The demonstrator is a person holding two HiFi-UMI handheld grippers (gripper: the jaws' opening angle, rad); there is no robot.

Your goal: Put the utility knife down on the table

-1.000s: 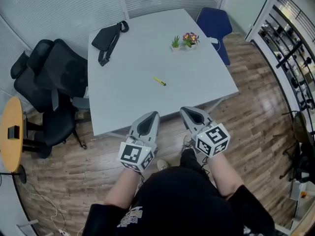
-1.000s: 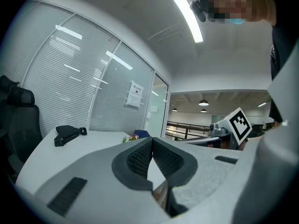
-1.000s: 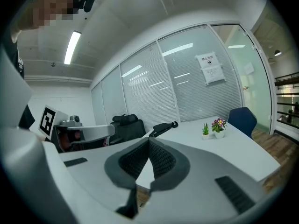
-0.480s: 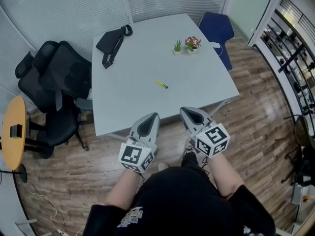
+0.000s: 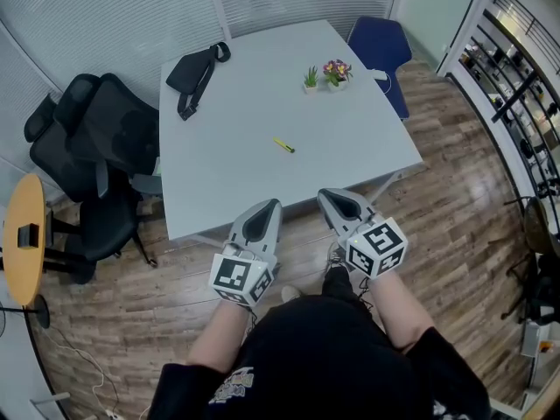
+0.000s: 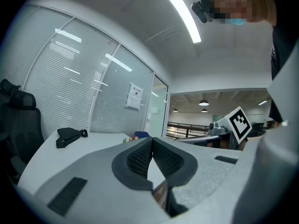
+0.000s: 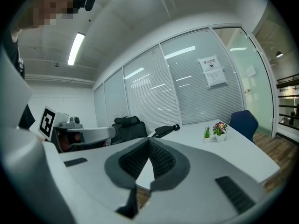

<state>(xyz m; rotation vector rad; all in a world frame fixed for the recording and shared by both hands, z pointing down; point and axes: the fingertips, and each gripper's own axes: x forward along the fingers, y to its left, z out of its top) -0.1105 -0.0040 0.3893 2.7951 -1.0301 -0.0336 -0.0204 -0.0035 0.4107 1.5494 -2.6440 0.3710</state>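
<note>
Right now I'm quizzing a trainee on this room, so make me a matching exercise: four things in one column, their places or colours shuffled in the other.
Things: 1 utility knife; 2 black bag; 3 flowering plant; 4 chair.
Descriptions: A blue, by the far right corner of the table; B yellow, mid-table; C on its far left corner; D small pot, far edge.
Pairs: 1-B, 2-C, 3-D, 4-A.
</note>
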